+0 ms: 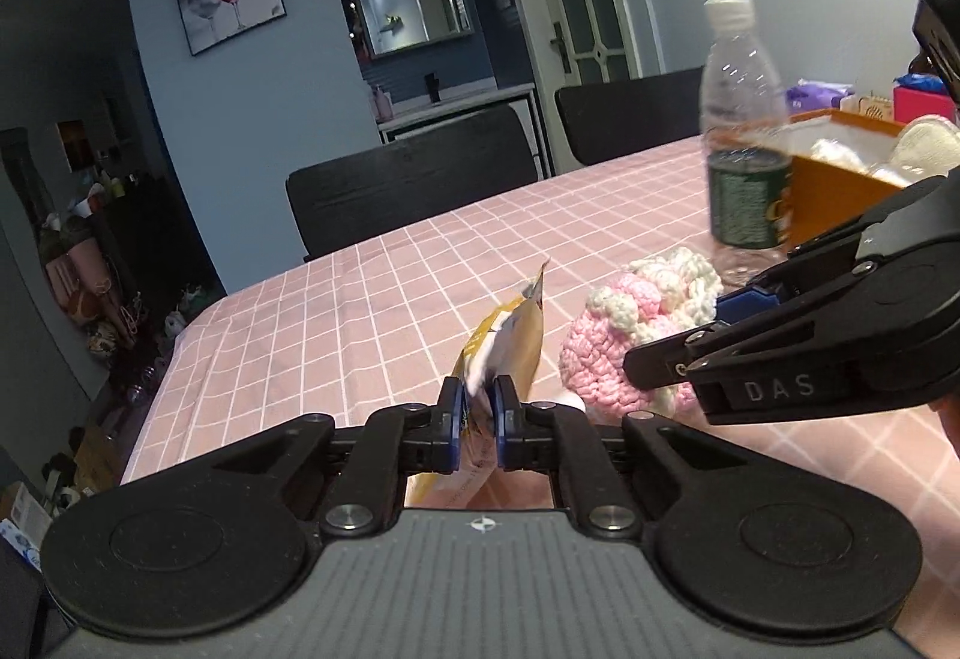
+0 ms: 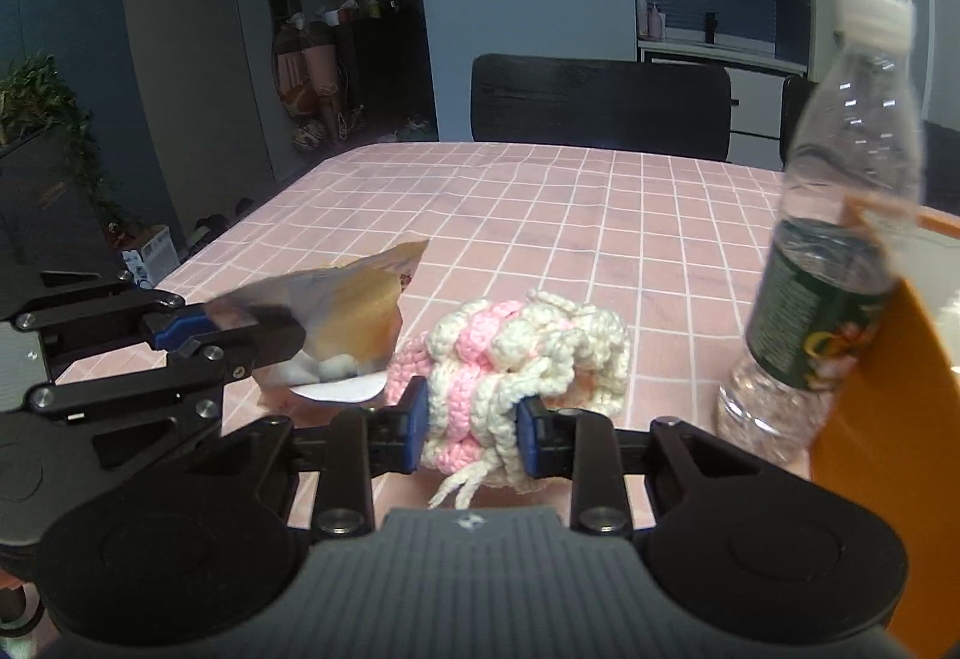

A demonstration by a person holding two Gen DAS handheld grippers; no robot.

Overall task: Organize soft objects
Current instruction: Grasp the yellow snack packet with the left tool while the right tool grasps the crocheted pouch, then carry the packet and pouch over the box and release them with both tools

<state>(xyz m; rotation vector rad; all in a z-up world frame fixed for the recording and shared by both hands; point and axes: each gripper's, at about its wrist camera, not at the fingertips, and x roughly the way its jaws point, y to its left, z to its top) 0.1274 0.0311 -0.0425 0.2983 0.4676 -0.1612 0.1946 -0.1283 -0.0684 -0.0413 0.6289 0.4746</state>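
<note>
My left gripper is shut on a yellow and silver snack packet, held upright just above the pink checked tablecloth. In the right wrist view the packet sits left of centre in the left gripper. My right gripper is shut on a pink and cream crocheted soft toy, which rests on the cloth. The toy also shows in the left wrist view, with the right gripper on it.
A clear plastic water bottle stands right of the toy, also in the left wrist view. An orange box with soft white items stands behind it. Two dark chairs line the table's far edge.
</note>
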